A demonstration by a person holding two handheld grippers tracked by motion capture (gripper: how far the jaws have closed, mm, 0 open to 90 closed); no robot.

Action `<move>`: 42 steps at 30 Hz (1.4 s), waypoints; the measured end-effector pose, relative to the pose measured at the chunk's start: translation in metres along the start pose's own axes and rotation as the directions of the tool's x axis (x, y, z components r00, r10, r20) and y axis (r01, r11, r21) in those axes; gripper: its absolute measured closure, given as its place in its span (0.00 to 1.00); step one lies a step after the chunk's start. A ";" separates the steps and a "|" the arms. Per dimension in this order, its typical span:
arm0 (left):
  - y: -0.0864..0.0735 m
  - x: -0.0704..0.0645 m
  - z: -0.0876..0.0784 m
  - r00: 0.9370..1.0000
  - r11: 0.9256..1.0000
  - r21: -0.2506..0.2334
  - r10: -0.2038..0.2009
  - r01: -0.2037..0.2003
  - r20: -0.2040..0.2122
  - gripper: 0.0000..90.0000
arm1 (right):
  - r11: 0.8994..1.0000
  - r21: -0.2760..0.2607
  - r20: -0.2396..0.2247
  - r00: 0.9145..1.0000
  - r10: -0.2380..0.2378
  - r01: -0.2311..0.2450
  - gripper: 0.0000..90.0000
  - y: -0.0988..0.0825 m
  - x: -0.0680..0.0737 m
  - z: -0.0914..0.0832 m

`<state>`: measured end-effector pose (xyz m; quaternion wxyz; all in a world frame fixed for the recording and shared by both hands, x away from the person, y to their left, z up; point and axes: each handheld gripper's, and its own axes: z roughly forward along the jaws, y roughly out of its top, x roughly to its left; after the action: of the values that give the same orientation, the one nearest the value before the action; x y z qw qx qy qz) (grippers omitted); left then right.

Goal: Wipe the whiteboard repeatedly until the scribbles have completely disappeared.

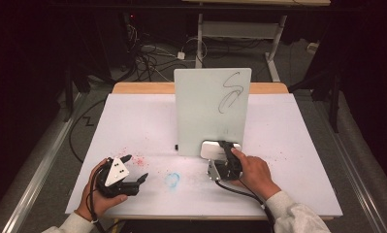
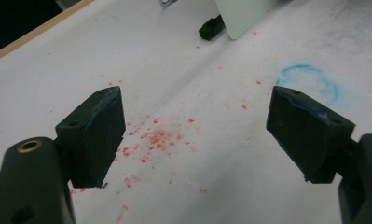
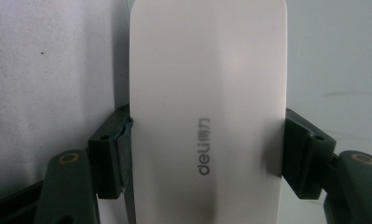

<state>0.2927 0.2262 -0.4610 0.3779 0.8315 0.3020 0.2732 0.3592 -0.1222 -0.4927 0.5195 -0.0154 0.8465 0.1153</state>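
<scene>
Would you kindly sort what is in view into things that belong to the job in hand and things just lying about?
Belonging to the job:
- white eraser, clamped in the right tongs
- whiteboard, standing upright
- black scribble on it

Just lying about:
- red crumbs by the open left tongs
- blue ring smudge
- small black piece beside the board

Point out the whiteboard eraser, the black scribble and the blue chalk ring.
whiteboard eraser (image 3: 207, 93), right gripper view, white back.
black scribble (image 1: 231, 92), high view, middle loop.
blue chalk ring (image 2: 331, 86), left gripper view, right arc.
</scene>
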 end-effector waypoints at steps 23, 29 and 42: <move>-0.002 0.002 -0.002 1.000 1.000 0.004 -0.005 0.005 -0.009 0.21 | 0.980 0.162 0.069 0.992 0.102 -0.112 0.34 -0.070 -0.031 -0.017; -0.001 0.001 -0.002 1.000 1.000 0.007 0.002 -0.002 -0.009 0.21 | 0.986 0.159 0.029 0.999 0.041 -0.045 0.34 -0.060 -0.022 -0.015; 0.000 -0.001 -0.001 1.000 1.000 0.005 0.006 -0.006 -0.007 0.21 | 0.991 0.134 0.001 1.000 -0.021 0.020 0.34 -0.026 -0.007 -0.006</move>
<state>0.2916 0.2258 -0.4604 0.3741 0.8322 0.3016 0.2767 0.3610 -0.1494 -0.4888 0.5216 0.0110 0.8515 0.0527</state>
